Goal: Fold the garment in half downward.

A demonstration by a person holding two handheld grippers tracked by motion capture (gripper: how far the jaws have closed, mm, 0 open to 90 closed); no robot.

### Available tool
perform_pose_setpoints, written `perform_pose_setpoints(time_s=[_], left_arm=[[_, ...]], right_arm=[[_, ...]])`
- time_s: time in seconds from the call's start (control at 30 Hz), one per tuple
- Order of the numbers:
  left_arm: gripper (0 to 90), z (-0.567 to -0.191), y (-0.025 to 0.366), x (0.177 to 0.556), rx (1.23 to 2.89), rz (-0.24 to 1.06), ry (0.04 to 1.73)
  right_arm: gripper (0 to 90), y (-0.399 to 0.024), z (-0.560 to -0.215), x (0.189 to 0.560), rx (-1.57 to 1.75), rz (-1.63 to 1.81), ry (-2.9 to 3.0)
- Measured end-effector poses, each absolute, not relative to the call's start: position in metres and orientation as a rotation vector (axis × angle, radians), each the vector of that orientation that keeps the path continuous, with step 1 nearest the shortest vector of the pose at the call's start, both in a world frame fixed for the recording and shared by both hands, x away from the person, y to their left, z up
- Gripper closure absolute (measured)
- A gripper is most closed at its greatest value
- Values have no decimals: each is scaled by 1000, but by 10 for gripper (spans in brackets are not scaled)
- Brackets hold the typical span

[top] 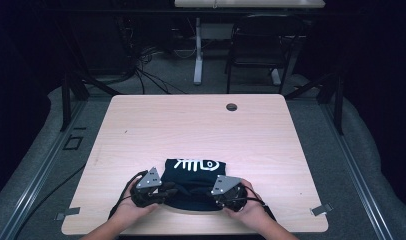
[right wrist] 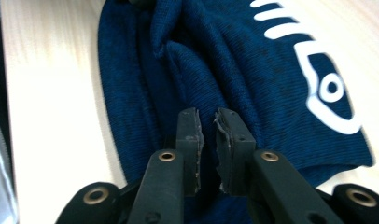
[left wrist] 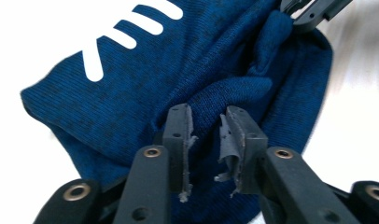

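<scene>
Wooden table (top: 141, 125), folded blue garment (top: 193, 175), both tongs parted

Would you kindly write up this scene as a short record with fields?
Surface: wooden table
Item: dark blue garment with white print, folded, near the table's front edge
Left hand-held gripper: at the garment's left side, jaws apart, a fold of cloth just beyond them
Right hand-held gripper: at the garment's right side, jaws slightly apart, no cloth pinched
Background: chair and cables on the floor
</scene>
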State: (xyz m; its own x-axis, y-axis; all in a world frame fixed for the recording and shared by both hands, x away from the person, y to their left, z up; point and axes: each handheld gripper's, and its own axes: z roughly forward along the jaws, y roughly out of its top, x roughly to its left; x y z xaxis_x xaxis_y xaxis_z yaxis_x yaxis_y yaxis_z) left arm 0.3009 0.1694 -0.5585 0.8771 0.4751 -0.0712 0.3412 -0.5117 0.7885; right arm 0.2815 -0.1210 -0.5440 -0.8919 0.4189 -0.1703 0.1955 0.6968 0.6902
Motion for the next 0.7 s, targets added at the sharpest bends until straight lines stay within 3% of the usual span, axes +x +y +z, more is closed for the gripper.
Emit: perform_pose_setpoints(time_s=[0.23, 0.7], left_arm=[[655, -562, 178, 290, 2154, 155, 606], [686, -551, 196, 286, 2109, 221, 654]], right_arm=[[764, -125, -550, 270, 526, 1027, 2624], [787, -148, -537, 266, 643, 1135, 2518]])
